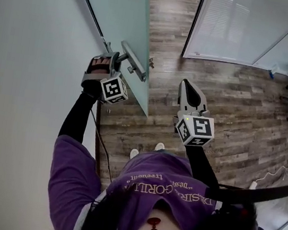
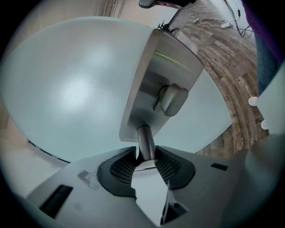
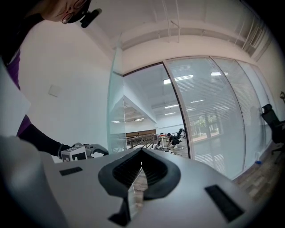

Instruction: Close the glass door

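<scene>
Clamping the round stem of the door handle point(image 2: 145, 141), the left tool point(image 2: 145, 155) has its jaws pressed on the metal from both sides, in the lower middle of the left gripper view. The glass door point(image 1: 122, 7) stands ajar in the upper left of the head view, its free edge jutting out over the wooden floor point(image 1: 232, 98). The right tool point(image 1: 189, 86) hangs near the frame's centre, jaws together with nothing between them, apart from the door.
</scene>
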Tool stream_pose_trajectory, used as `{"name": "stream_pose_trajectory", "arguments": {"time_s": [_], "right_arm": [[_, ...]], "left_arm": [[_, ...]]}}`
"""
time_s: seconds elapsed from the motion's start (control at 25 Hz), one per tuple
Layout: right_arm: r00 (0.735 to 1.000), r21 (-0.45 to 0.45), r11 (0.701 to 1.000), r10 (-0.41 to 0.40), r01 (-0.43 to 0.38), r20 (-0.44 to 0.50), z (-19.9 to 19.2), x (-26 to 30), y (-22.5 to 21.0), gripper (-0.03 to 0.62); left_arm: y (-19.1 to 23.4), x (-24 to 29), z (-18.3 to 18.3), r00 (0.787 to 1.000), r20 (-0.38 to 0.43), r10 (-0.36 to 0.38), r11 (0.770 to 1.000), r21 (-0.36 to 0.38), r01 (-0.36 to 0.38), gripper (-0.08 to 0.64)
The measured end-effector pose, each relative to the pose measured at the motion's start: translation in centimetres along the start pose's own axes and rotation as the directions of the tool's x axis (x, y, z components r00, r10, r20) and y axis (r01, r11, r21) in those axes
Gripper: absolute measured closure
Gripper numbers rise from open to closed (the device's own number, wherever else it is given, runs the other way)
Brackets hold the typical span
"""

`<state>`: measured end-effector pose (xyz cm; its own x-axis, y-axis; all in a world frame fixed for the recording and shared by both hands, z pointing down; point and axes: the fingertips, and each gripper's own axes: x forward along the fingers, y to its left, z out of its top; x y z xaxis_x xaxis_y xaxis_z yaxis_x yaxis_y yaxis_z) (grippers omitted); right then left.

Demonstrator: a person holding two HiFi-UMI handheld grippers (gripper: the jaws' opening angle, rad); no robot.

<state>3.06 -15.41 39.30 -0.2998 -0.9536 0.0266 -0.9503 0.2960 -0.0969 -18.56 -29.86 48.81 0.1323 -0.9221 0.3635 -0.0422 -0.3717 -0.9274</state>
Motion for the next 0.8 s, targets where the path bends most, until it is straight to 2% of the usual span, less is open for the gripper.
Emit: {"name": "stream_pose_trajectory", "arguments": {"time_s": [0.24,0.44,0.64,0.8], "right_arm": [[1.0,-0.022,1.0,0.017,-0.017,0.004,-0.6,-1.6,-2.0,0.595],[1.0,-0.02,1.0,0.014,-0.014,0.001,-1.0,-2.1,-3.6,0.595],[1.0,-0.026,1.0,0.005,-0.005,0.004,-1.1,-2.0,-4.4,0.595],[1.0,-0.018,1.0,-0.014,0.014,0.007,-0.1,0.6,-6.4,0.595]], "left_arm": [[-0.6,0.4,2.7,0.999,-0.02,0.025,0.999,-0.038,-0.026,0.436],[-0.3,1.3,4.7,0.998,-0.047,0.029,0.999,-0.042,-0.031,0.436],[-0.5,2.1,6.4,0.999,-0.034,0.018,0.999,-0.042,-0.02,0.436],[0.8,4.6,8.5,1.0,-0.003,-0.001,1.0,-0.029,0.001,0.436]]}}
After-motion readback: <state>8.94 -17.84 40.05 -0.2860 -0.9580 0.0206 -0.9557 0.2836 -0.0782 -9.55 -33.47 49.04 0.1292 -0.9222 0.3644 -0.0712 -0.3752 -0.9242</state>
